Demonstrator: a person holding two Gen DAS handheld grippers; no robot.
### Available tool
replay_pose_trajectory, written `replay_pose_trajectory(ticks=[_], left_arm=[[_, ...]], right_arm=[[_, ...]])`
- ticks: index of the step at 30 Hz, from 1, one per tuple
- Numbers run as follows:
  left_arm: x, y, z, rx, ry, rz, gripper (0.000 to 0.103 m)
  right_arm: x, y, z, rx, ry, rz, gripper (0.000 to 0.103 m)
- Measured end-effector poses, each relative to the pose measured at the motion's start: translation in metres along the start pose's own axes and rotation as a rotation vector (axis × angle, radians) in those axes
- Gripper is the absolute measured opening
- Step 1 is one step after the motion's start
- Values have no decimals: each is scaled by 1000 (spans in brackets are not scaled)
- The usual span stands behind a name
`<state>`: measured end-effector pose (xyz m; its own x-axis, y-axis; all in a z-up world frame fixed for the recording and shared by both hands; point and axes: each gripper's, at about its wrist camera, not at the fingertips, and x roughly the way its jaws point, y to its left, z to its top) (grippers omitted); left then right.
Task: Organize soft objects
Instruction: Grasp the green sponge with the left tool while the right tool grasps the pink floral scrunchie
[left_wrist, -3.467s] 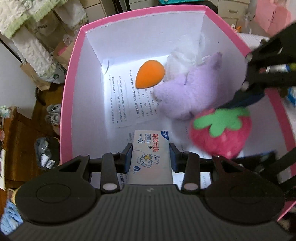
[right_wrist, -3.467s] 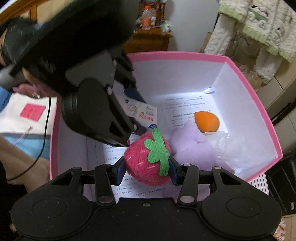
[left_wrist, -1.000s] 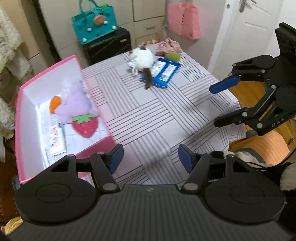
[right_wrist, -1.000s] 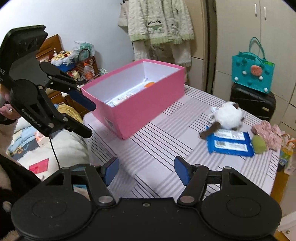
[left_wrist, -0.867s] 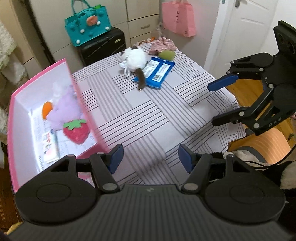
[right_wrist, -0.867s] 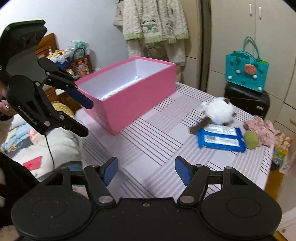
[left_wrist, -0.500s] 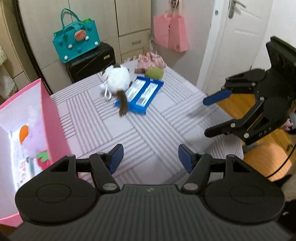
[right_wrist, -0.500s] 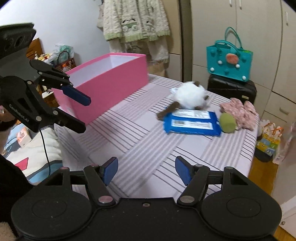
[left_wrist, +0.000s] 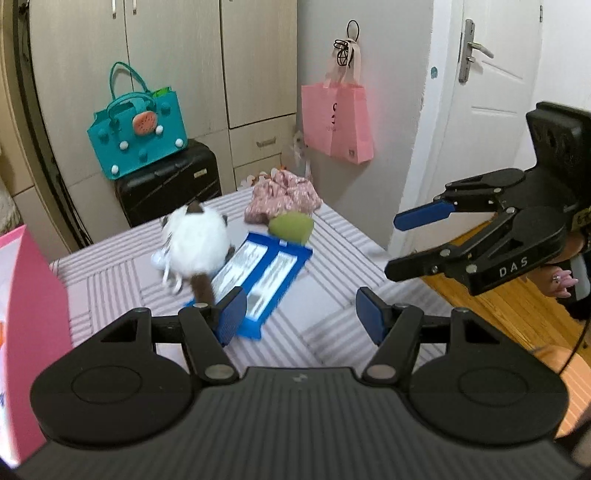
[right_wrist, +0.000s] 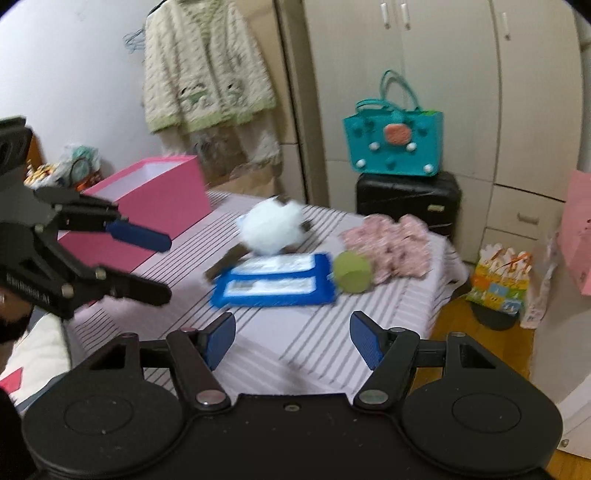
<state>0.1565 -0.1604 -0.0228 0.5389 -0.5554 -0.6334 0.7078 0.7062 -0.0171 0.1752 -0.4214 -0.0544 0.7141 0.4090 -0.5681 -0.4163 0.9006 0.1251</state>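
On the striped table (left_wrist: 332, 295) (right_wrist: 280, 339) lie a white plush cat (left_wrist: 195, 240) (right_wrist: 273, 225) with a brown tail, a blue tissue pack (left_wrist: 262, 277) (right_wrist: 273, 282), a green sponge (left_wrist: 291, 227) (right_wrist: 352, 277) and a pink floral cloth (left_wrist: 282, 195) (right_wrist: 391, 243). My left gripper (left_wrist: 299, 314) (right_wrist: 151, 266) hangs open over the table's near part, short of the tissue pack, nothing between its fingers. Off the table's right edge, my right gripper (right_wrist: 293, 338) (left_wrist: 402, 240) is open and empty too. The pink box (left_wrist: 33, 314) (right_wrist: 155, 199) stands at the left.
A teal bag (left_wrist: 138, 129) (right_wrist: 393, 142) sits on a black suitcase (left_wrist: 170, 184) (right_wrist: 408, 201) behind the table. A pink bag (left_wrist: 338, 122) hangs on the wall by a white door (left_wrist: 491, 129). A cardigan (right_wrist: 207, 85) hangs beyond the box. A hand (left_wrist: 561, 282) shows at the right edge.
Both grippers left the tissue packet and strawberry in the pink box, drew out open, and swung toward the far end of the table. The plush cat, tissue pack and sponge now look nearer.
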Motion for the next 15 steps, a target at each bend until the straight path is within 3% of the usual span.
replay_pose_trajectory(ticks=[7,12,15], left_arm=[[49,-9,14,-80,22,-69,65],[77,-21,26,-29,-30,24,65],[91,-22,33,-30,-44,40,65]], right_arm=[[28,-41,21,58,-45,-48,78],[59,-63,38,59,-32,-45,81],[78,-76,48,63,-13,-20,86]])
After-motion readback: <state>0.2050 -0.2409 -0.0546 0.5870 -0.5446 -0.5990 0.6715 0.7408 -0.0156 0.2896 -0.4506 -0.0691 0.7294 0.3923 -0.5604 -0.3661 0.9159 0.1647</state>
